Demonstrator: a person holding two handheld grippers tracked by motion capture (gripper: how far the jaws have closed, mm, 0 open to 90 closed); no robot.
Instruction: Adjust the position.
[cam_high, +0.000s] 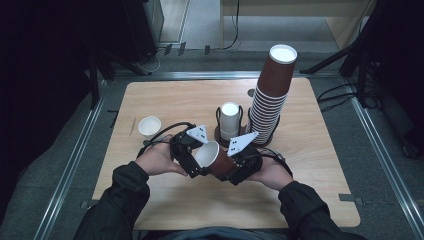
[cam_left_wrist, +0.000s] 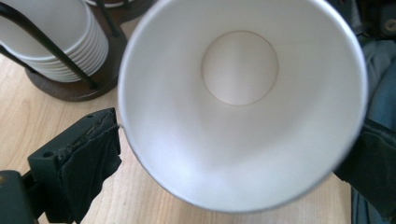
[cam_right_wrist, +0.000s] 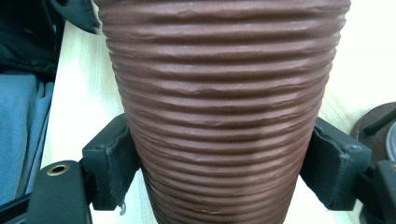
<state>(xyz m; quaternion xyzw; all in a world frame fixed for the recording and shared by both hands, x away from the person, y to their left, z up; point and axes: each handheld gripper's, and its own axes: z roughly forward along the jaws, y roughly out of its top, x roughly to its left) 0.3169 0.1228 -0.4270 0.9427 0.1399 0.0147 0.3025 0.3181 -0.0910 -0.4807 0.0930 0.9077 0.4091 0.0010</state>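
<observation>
Brown ribbed cup (cam_right_wrist: 219, 116) outside; left gripper view, white inside.

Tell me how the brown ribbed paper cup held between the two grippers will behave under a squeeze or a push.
The brown ribbed paper cup is thin-walled and empty, so it is probably light and may dent under a hard squeeze. Its ridges should keep the right gripper, clamped low on the body, from slipping. Set down on its side, the tapered cup would likely roll in a curve.

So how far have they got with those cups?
One small white cup already stands alone on the table. In hand: a brown cup lies sideways, the right gripper clamped on its ribbed wall, the left gripper open around its rim. Left: a tall brown stack and a white stack in the holder.
</observation>
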